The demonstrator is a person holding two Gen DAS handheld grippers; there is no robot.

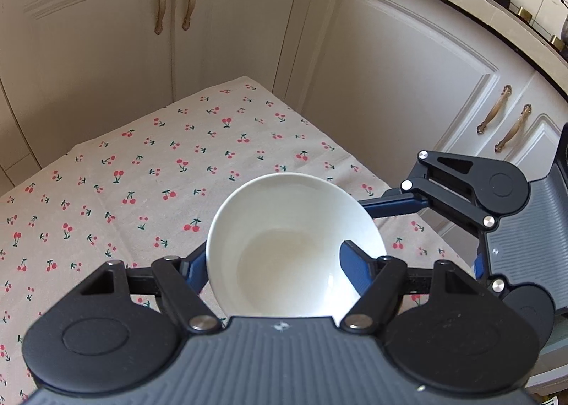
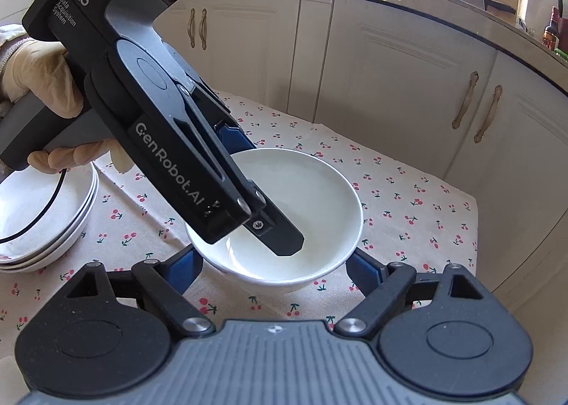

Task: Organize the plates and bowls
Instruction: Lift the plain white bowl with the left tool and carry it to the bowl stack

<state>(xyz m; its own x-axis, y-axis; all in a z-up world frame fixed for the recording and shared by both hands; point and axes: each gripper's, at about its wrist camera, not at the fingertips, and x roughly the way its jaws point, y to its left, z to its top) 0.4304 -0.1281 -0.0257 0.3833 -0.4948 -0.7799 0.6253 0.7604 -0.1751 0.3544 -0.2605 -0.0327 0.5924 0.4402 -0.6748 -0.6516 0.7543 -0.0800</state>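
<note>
1. Our left gripper is clamped on the rim of the white bowl; one finger sits inside it, one outside.
2. The bowl hangs just above the cherry-print tablecloth; it tilts a little.
3. Our right gripper stands apart, its fingers either side of the bowl, not touching.
4. Stacked white plates lie at the left; a gloved hand grips the handle.

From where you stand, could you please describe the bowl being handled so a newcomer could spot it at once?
Start at the cherry-print tablecloth before the cream cabinets. Near its middle is a plain white bowl, gripped on its rim by the left gripper, one finger inside. Unlike the stacked shallow plates at the cloth's left, it is single and deep.
</note>
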